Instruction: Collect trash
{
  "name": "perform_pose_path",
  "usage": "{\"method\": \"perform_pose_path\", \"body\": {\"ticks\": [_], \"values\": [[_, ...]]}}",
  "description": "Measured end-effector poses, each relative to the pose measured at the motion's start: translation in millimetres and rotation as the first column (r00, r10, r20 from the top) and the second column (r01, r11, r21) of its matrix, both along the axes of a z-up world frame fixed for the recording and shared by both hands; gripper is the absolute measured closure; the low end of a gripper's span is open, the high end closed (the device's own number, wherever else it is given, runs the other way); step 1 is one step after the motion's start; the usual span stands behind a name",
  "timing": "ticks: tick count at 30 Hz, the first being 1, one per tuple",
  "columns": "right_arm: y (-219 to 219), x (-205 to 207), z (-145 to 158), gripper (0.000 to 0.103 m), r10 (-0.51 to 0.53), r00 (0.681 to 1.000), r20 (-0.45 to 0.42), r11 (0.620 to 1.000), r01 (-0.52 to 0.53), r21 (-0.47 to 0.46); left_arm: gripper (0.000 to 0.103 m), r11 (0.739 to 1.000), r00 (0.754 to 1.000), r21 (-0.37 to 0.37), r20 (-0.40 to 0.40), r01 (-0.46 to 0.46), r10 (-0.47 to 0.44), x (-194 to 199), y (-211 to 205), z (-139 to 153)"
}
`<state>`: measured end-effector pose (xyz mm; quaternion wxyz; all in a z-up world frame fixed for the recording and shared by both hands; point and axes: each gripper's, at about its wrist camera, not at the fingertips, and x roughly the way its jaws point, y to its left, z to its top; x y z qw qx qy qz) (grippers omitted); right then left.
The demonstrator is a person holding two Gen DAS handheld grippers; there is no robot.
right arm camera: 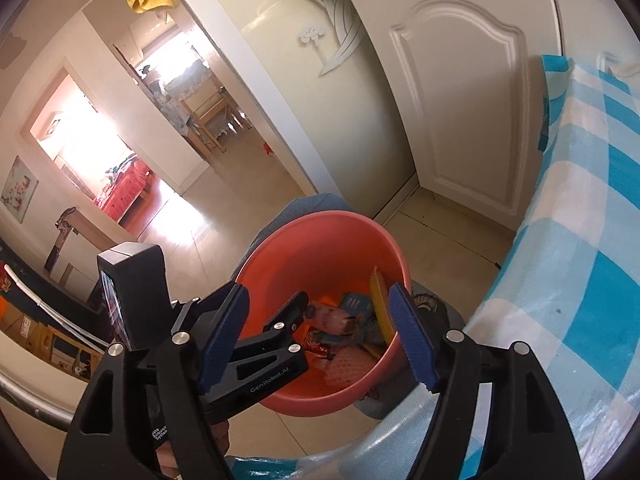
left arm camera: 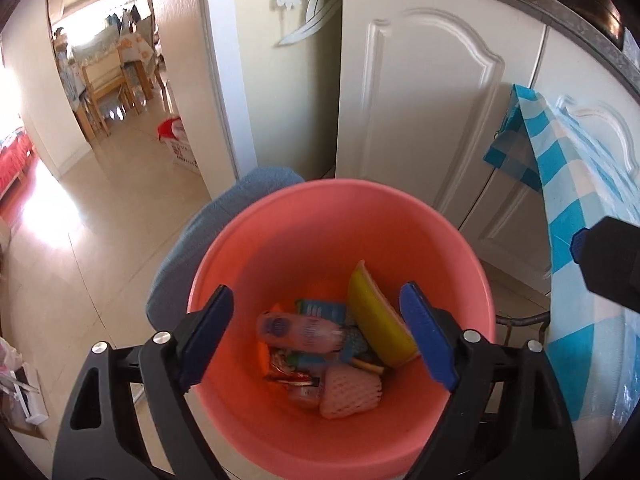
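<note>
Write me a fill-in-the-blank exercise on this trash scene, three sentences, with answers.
1. The round plastic bin that holds the trash is ____ in colour.
2. Both the left gripper and the right gripper have their jaws ____, with nothing pinched between them.
3. The cloth draped beside the bin is checked in white and ____.

Missing words: pink; open; blue

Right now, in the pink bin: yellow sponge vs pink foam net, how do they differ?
Colour: the yellow sponge is yellow with a pinkish backing; the pink foam net is pale pink all over.
Surface: the sponge looks smooth; the foam net is an open mesh.
Pose: the sponge stands on edge, leaning against the wall of the pink bin; the foam net lies low on the pile of trash.
Shared: both are inside the bin, and neither gripper holds them.
</note>
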<state>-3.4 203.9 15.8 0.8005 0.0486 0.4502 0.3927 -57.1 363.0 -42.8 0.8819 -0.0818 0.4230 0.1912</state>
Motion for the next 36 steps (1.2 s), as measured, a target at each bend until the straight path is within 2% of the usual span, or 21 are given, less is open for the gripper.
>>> {"method": "perform_pose_path", "body": {"ticks": [5,8,14,18,23,27,31,36], "values": [[-39,-7,15,0.022,-0.101,0.994,0.047,0.995,0.1,0.025,0.009,0.998,0.999,0.059,0.014,0.029,-0.03,-3,-19,23],[-68,-15,32,0.021,-0.178,0.979,0.103,0.984,0.176,0.023,0.008,0.995,0.997,0.083,0.046,0.055,-0.058,-8,-35,42],[-127,-39,67,0.018,-0.33,0.912,0.242,0.94,0.341,-0.002,0.006,0.985,0.976,0.109,0.159,0.132,-0.148,-24,-78,90],[-166,-61,89,0.014,-0.411,0.847,0.338,0.899,0.437,-0.003,0.004,0.975,0.949,0.125,0.234,0.186,-0.211,-35,-112,122],[-213,-93,120,0.012,-0.49,0.765,0.418,0.85,0.525,0.038,0.004,0.952,0.9,0.154,0.315,0.265,-0.302,-50,-159,158],[-244,-125,147,0.012,-0.541,0.678,0.498,0.803,0.592,0.068,0.004,0.936,0.859,0.165,0.373,0.311,-0.352,-63,-193,185],[-269,-158,170,0.011,-0.578,0.595,0.559,0.763,0.636,0.114,0.004,0.921,0.821,0.219,0.42,0.321,-0.386,-79,-224,208],[-294,-194,192,0.01,-0.619,0.516,0.592,0.723,0.669,0.173,0.004,0.908,0.771,0.259,0.482,0.329,-0.417,-101,-254,236]]}}
